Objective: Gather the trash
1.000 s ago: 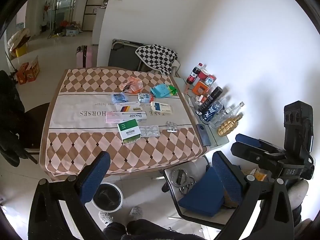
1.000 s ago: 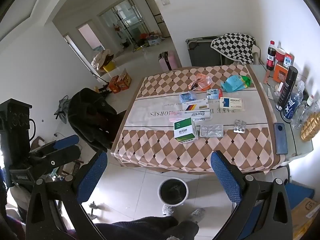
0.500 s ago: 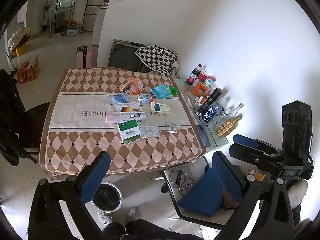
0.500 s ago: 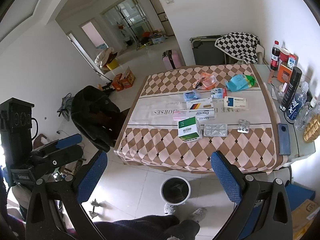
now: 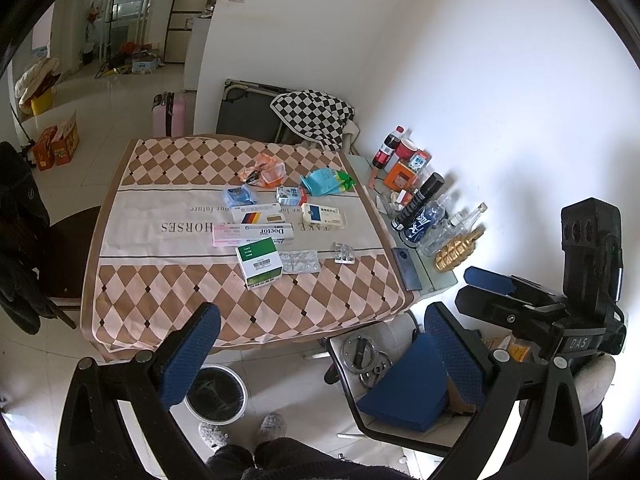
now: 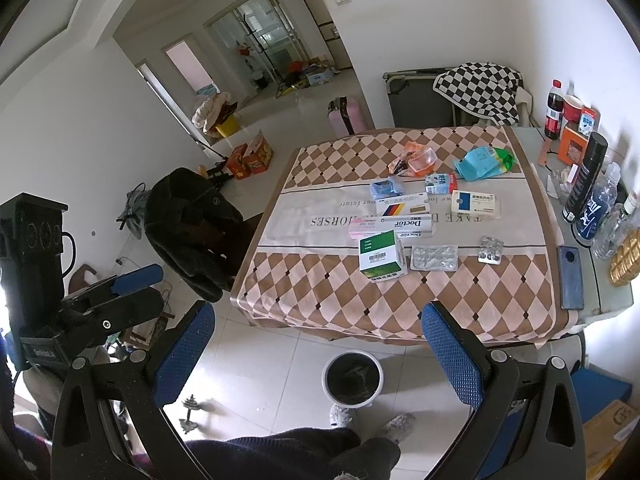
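Both the left gripper [image 5: 320,344] and right gripper [image 6: 320,344] hang released and empty above the bin [image 6: 353,377] on the floor. Beyond, boxes [image 6: 381,256] and blister packs [image 6: 434,258] litter the table [image 6: 400,304]. Risk: flat packs may slip a pinch; the phone [image 6: 571,278] could be taken for trash.

Gaping tongs [image 6: 318,354] above floor bin [image 6: 352,378]

Daylight fills the room I see, brightest on the white wall [image 5: 460,60] toward two o'clock. Bottles [image 5: 432,216] cast soft shadows there. Fisheye bending curves every edge; black corners ring both views.
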Available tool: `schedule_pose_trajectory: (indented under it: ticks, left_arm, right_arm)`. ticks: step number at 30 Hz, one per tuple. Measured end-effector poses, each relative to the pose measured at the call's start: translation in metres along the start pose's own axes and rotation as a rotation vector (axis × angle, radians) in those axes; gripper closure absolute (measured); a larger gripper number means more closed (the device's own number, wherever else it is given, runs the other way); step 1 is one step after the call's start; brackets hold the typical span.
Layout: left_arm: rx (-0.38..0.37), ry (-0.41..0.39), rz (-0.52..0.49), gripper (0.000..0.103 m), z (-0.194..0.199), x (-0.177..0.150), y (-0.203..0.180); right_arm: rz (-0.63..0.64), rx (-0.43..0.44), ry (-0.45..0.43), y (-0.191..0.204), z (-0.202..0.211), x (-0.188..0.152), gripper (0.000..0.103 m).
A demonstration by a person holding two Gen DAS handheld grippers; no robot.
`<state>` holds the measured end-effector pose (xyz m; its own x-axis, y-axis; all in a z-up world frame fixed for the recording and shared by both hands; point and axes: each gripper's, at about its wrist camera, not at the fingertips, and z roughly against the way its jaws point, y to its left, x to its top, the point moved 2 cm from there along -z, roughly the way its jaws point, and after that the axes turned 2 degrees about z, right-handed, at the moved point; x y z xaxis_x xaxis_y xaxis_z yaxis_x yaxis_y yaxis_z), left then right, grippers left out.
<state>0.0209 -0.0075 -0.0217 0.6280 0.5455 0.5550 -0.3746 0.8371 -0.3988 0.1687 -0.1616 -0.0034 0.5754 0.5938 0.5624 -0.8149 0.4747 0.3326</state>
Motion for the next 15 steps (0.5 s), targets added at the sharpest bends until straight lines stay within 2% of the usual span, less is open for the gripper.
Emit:
schedule_pose_trajectory:
  ticks: [15]
  left_arm:
    - [0.003,0.000,-0.003,0.000,0.0016,-0.0013,0.0008]
  right_arm:
    - [0.010,0.010,0.008,0.0018,-0.0047,-0.0061,0.000]
